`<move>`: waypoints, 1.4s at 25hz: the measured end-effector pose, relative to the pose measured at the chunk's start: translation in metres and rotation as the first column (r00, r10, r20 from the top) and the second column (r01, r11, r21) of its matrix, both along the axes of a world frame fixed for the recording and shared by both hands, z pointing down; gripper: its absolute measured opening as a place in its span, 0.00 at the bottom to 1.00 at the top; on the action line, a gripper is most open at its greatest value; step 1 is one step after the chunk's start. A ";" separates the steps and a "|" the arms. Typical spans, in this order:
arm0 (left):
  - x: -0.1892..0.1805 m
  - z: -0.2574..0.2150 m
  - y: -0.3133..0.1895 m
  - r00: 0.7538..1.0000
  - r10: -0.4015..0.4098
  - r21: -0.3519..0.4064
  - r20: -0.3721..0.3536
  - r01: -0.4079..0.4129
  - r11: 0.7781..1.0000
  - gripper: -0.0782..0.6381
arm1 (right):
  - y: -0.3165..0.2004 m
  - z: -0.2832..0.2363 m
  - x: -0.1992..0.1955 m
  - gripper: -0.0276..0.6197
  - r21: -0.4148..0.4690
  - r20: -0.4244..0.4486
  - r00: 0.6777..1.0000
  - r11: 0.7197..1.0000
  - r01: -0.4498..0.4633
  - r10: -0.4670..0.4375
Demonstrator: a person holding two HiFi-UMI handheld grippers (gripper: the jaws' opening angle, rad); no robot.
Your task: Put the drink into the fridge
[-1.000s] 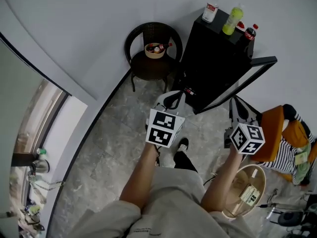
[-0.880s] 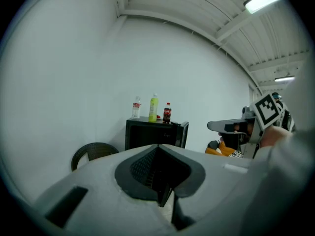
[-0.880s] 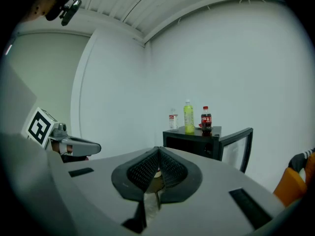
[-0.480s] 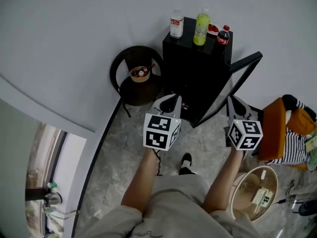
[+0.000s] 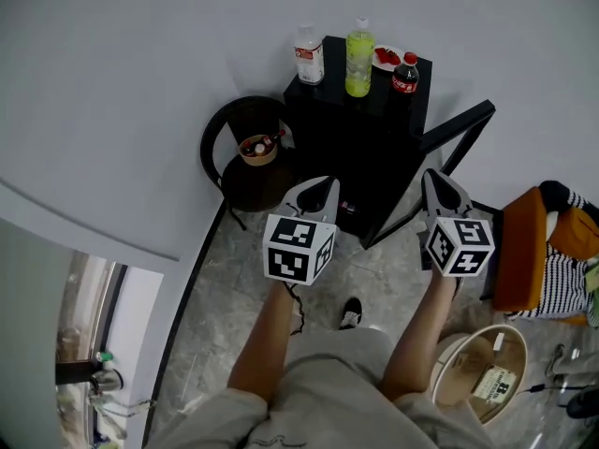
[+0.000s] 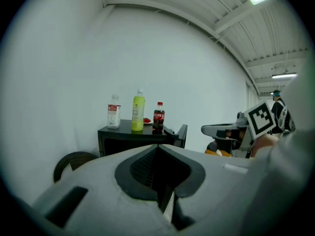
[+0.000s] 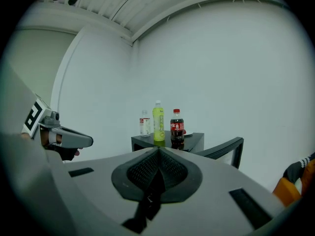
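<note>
- Three drinks stand on top of the one black fridge (image 5: 360,148), at twelve o'clock from both tongs: a water bottle (image 5: 307,54), a yellow-green bottle (image 5: 359,59) and a cola bottle (image 5: 405,73).
- Full plastic bottles are probably fairly heavy, smooth and easy to tip, so grip mid-body on the label.
- The left tongs (image 6: 158,146) and right tongs (image 7: 157,151) are both closed and empty, well short of the fridge.
- The door (image 5: 459,124) hangs open at three o'clock of the fridge, and one chair (image 5: 234,171) sits at nine.

The person wears pale beige-grey short-sleeved clothing (image 5: 314,391) and a dark shoe (image 5: 352,312) with a pale sole. The left hand-held gripper (image 5: 316,187) and the right hand-held gripper (image 5: 438,183) are light grey shells with black ribbed pads (image 6: 141,170). Each carries a white cube (image 5: 298,249) with black square markers.
</note>
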State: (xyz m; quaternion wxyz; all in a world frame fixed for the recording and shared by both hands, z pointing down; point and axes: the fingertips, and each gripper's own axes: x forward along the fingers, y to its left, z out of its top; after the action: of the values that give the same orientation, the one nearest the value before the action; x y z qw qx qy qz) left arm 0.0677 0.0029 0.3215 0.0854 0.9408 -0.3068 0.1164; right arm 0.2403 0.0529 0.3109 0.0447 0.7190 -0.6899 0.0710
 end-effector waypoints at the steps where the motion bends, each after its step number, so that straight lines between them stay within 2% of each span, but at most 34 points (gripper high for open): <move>1: 0.005 0.000 -0.004 1.000 -0.005 0.003 0.000 0.005 1.000 0.12 | -0.005 -0.001 0.005 0.05 0.003 0.001 1.000 1.000 0.006 -0.006; 6: 0.029 -0.003 -0.026 0.999 -0.047 0.094 0.016 0.046 0.995 0.12 | -0.029 0.000 0.030 0.05 0.012 0.011 0.999 0.999 0.047 -0.047; 8: 0.040 -0.001 -0.030 0.998 -0.052 0.104 0.020 0.050 0.993 0.12 | -0.038 0.002 0.038 0.05 0.011 0.012 0.998 0.998 0.067 -0.067; 13: 0.061 0.006 -0.038 0.997 -0.083 0.085 -0.003 0.083 0.993 0.12 | -0.058 0.006 0.049 0.05 0.011 0.000 0.993 0.993 0.118 -0.118; 18: 0.066 0.014 -0.044 0.994 -0.110 0.080 -0.011 0.111 0.991 0.12 | -0.070 0.010 0.062 0.05 0.025 0.002 0.993 0.992 0.120 -0.120; 22: 0.069 0.009 -0.050 0.991 -0.112 0.040 -0.068 0.115 0.993 0.12 | -0.073 0.007 0.065 0.05 0.044 0.007 0.993 0.992 0.118 -0.118; 24: 0.078 0.005 -0.051 0.993 -0.098 0.050 -0.063 0.102 0.994 0.12 | -0.075 0.006 0.067 0.05 0.051 0.014 0.994 0.993 0.109 -0.110; 27: 0.094 0.008 -0.052 0.998 -0.064 0.086 -0.010 0.064 0.994 0.12 | -0.080 0.007 0.067 0.05 0.037 0.019 0.994 0.994 0.103 -0.104; 30: 0.108 0.006 -0.060 1.000 -0.023 0.098 -0.013 0.025 0.995 0.12 | -0.089 0.009 0.068 0.05 0.024 0.017 0.997 0.997 0.078 -0.078; 35: 0.136 0.000 -0.085 0.997 0.069 0.149 0.029 -0.073 0.986 0.12 | -0.115 0.012 0.073 0.06 -0.036 -0.013 0.998 0.998 0.056 -0.057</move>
State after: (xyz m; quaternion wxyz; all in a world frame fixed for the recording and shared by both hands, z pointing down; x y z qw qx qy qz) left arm 0.2036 -0.0817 0.3215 0.0067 0.9534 -0.2820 0.1073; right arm 0.3133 -0.0617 0.3233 0.0642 0.6988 -0.7083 0.0768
